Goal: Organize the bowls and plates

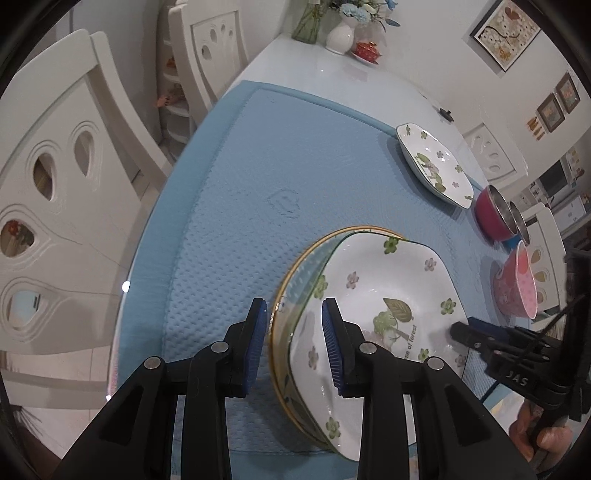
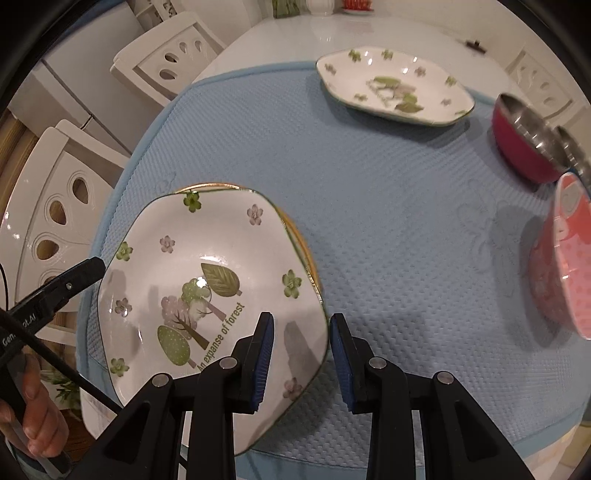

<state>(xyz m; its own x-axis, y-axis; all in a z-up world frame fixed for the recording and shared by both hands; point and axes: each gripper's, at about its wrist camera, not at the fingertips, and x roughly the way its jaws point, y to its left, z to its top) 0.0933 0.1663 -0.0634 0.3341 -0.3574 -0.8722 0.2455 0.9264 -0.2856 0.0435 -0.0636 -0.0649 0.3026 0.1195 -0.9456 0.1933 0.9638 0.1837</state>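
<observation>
A white squarish plate (image 1: pixel 373 280) (image 2: pixel 177 258) with green flowers and a tree picture lies on a clear gold-rimmed plate (image 1: pixel 303 266) (image 2: pixel 300 240), near the front of the blue mat (image 1: pixel 258 166). My left gripper (image 1: pixel 293 306) is open and straddles the left rims of both plates, its pads clear of them. My right gripper (image 2: pixel 301 319) is open astride the flowered plate's right rim, and its tip (image 1: pixel 461 330) shows there. The left gripper's finger (image 2: pixel 88 267) reaches the opposite edge.
A second flowered plate (image 1: pixel 436 166) (image 2: pixel 395 85) lies farther back on the mat. A red steel-lined bowl (image 1: pixel 491 214) (image 2: pixel 524 147) and a pink bowl (image 1: pixel 517 284) (image 2: pixel 565 266) stand at the right. Vases (image 1: pixel 340 35) stand at the far end; white chairs (image 1: pixel 74 203) line the left.
</observation>
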